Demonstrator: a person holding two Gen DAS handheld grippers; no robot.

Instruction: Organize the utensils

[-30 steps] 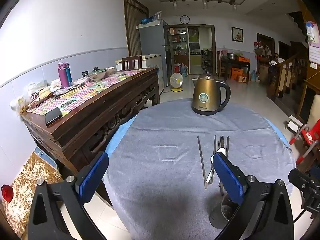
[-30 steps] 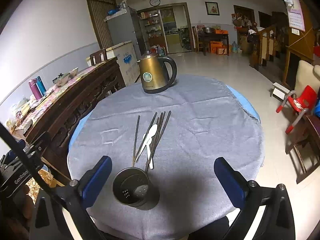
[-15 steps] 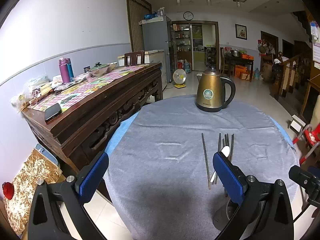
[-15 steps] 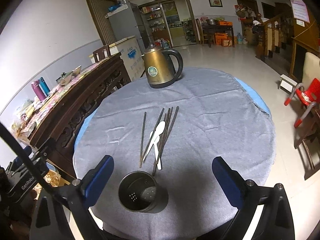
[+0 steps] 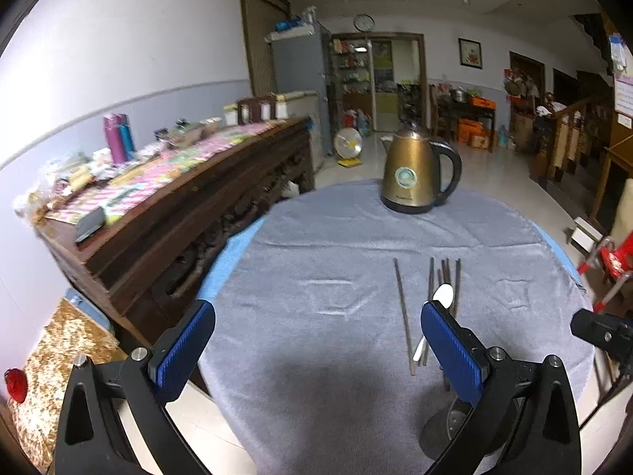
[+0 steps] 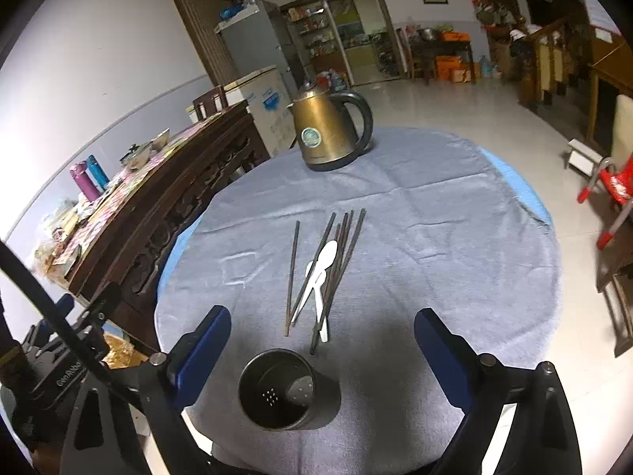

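Several dark chopsticks [image 6: 342, 253] and white spoons [image 6: 322, 263] lie in a loose bundle on the grey cloth of a round table [image 6: 455, 245]. One chopstick [image 6: 292, 273] lies apart to their left. A dark metal utensil holder [image 6: 279, 394] stands upright and empty near the front edge. My right gripper [image 6: 322, 346] is open above the holder, holding nothing. My left gripper [image 5: 316, 342] is open and empty over the cloth, left of the chopsticks [image 5: 445, 277]; the lone chopstick [image 5: 402, 312] lies between its fingers. The holder [image 5: 455, 421] is partly hidden behind its right finger.
A gold electric kettle [image 6: 326, 134] stands at the table's far side. A dark carved wooden sideboard [image 5: 190, 213] with bottles and clutter runs along the left wall. A red child's chair [image 6: 609, 190] stands right of the table.
Both grippers have moved forward over the table and slightly lower; the chopsticks and kettle sit closer in both views. Both stay open. Nothing on the table has moved.
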